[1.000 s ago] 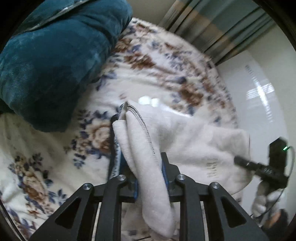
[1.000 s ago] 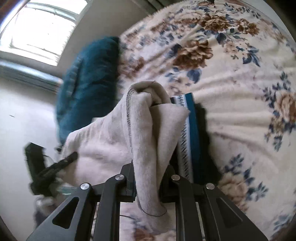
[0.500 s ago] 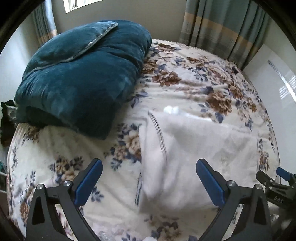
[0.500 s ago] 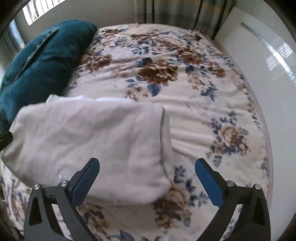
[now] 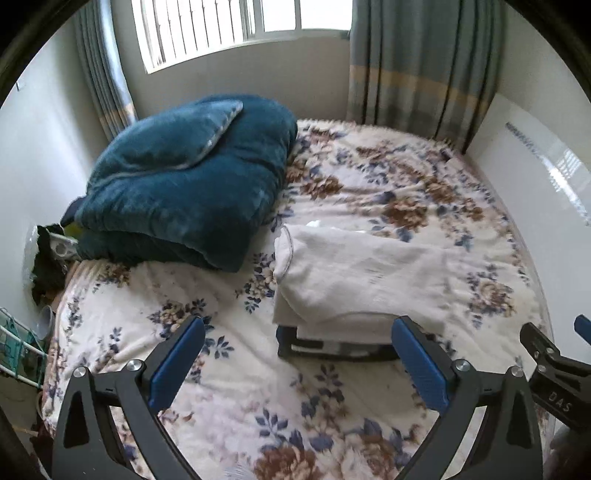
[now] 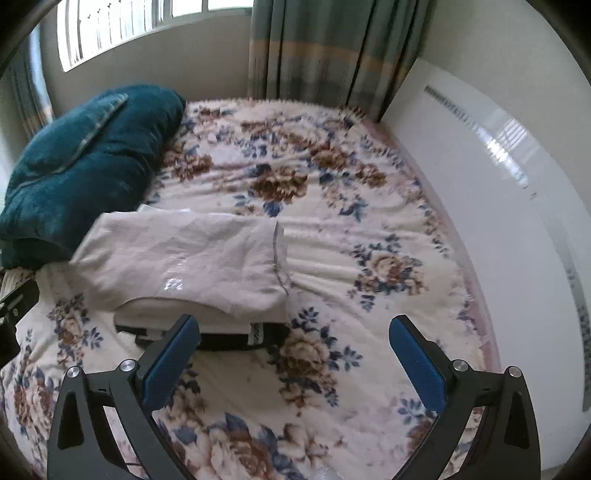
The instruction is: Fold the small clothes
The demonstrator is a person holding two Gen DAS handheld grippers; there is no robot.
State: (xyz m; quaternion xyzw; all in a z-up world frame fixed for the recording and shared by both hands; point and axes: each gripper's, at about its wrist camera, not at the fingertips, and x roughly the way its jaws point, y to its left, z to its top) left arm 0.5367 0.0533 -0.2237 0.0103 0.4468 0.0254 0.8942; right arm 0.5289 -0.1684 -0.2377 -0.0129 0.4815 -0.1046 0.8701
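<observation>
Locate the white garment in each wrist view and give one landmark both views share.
Left wrist: the white garment lies right of centre on the floral bedspread, atop a small pile, just beyond the open left gripper.
Right wrist: the garment lies left of centre, beyond the open right gripper.
Shared landmark: the teal blanket, left of the garment in both.

A floral bedspread [image 5: 332, 406] in cream, brown and blue covers the bed across the lower and middle frame. A folded teal blanket [image 5: 184, 192] sits on it at upper left. Behind it, a barred window [image 5: 240, 29] fills the top centre, with striped grey-green curtains [image 5: 424, 62] at upper right. A glossy white panel [image 6: 498, 221] runs along the right edge.
</observation>
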